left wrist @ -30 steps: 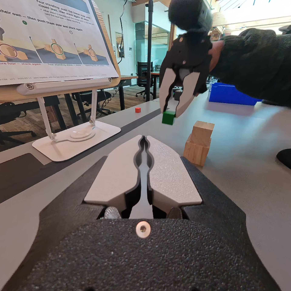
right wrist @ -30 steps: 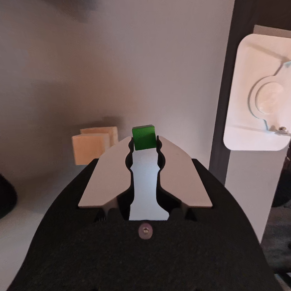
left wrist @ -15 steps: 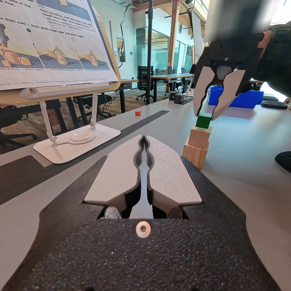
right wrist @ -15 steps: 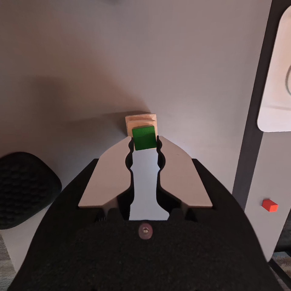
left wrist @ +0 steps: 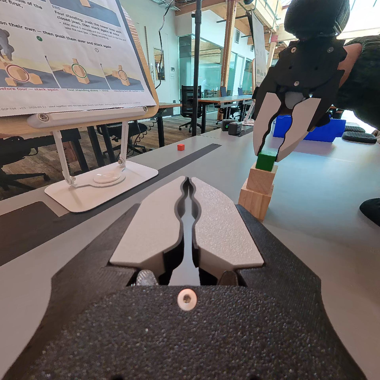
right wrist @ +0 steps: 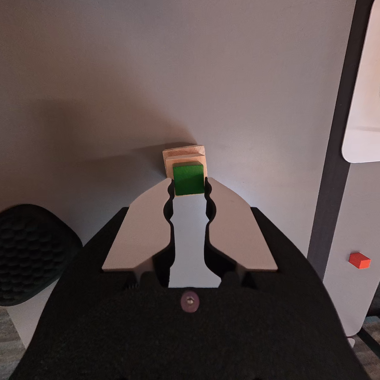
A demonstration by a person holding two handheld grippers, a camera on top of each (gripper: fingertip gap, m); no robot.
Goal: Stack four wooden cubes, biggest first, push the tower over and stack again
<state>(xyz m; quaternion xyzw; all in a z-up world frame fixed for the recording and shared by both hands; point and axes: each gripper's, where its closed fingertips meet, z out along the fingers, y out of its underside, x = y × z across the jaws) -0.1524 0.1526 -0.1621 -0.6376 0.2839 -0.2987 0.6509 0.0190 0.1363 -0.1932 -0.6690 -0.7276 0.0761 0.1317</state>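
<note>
Green cube [right wrist: 188, 178] gripped by right claw [right wrist: 188, 181], atop wooden blocks [left wrist: 259, 186] per left view, left claw [left wrist: 188, 181] closed.

Bright daylight left; dim, shadowed right

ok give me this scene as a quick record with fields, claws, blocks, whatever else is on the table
left claw: shut, holding nothing, low over the grey table
right claw: pads on either side of the green cube
green cube: sits atop two stacked wooden blocks
upper wooden block: on the larger lower wooden block
red cube: alone, farther back on the table
white document stand: left of the left claw
blue bin: behind the stack
</note>
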